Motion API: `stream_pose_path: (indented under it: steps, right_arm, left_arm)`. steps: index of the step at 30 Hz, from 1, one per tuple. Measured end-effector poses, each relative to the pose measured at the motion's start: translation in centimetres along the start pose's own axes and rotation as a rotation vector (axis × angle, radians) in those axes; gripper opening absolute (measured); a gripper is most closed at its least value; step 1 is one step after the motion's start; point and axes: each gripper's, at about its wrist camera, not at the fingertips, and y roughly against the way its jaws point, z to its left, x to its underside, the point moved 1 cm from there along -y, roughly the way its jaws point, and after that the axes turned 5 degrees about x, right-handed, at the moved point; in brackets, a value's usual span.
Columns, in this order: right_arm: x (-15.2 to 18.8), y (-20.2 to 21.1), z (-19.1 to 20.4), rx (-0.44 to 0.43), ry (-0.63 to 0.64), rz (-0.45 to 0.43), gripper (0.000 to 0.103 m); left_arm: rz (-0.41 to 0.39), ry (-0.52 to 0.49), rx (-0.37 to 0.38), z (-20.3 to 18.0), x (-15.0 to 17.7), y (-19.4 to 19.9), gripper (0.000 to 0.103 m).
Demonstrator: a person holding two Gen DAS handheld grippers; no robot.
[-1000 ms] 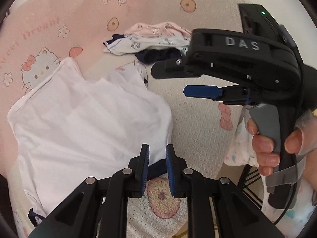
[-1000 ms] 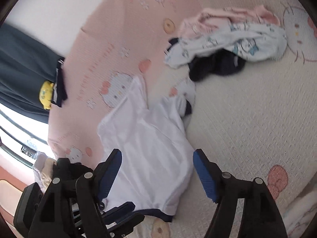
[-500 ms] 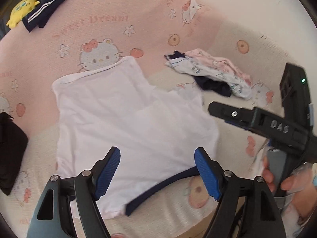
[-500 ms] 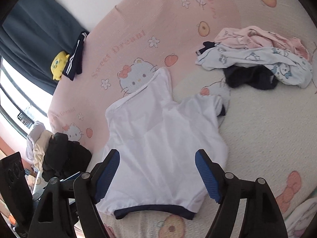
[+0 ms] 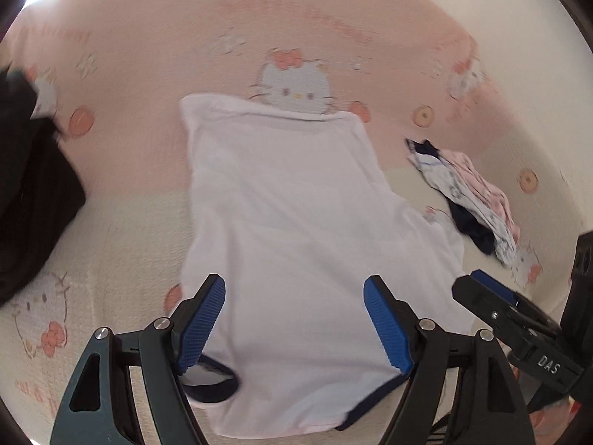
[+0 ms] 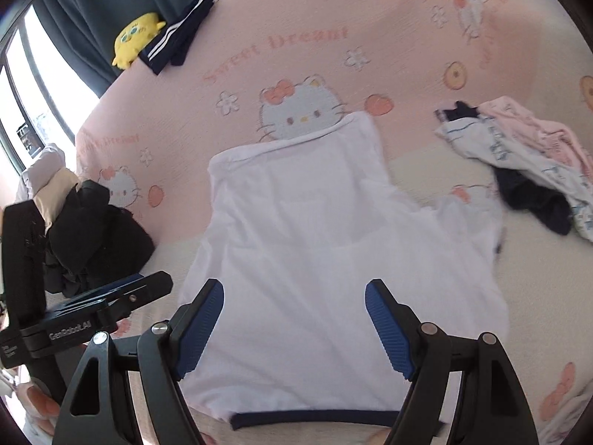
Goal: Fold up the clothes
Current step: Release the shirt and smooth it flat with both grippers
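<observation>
Your left wrist camera looks down along its own claw (image 5: 294,319) at the bed (image 5: 148,55), close above the white garment (image 5: 296,222) filling the middle of the frame. Your right wrist camera faces the same way from just beside it, its claw (image 6: 294,320) low in frame over the same garment (image 6: 326,241). Both views share the garment, the cat print above it and the clothes pile (image 5: 470,193) (image 6: 526,155) at right. Each camera catches the other claw at its frame's lower edge.
</observation>
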Motion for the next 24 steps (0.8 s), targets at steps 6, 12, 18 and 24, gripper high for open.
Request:
stream_pose_path:
  steps: [6, 12, 18, 24]
  right_arm:
    - [0.7, -3.5, 5.0, -0.041, 0.089, 0.073, 0.078]
    - [1.5, -5.6, 8.2, -0.067, 0.121, 0.133, 0.078]
    - [3.3, -6.7, 10.2, -0.07, 0.158, 0.195, 0.078]
    - [5.6, -7.8, 10.7, -0.056, 0.204, 0.259, 0.078]
  left_arm:
    - [0.039, 0.163, -0.008, 6.1, 1.4, -0.6, 0.076]
    - [0.059, 0.232, 0.001, 8.9, 2.4, 0.1, 0.076]
    - [0.074, 0.223, -0.037, 9.7, 3.5, 1.0, 0.076]
    - [0.094, 0.198, -0.078, 10.2, 5.2, 1.0, 0.076]
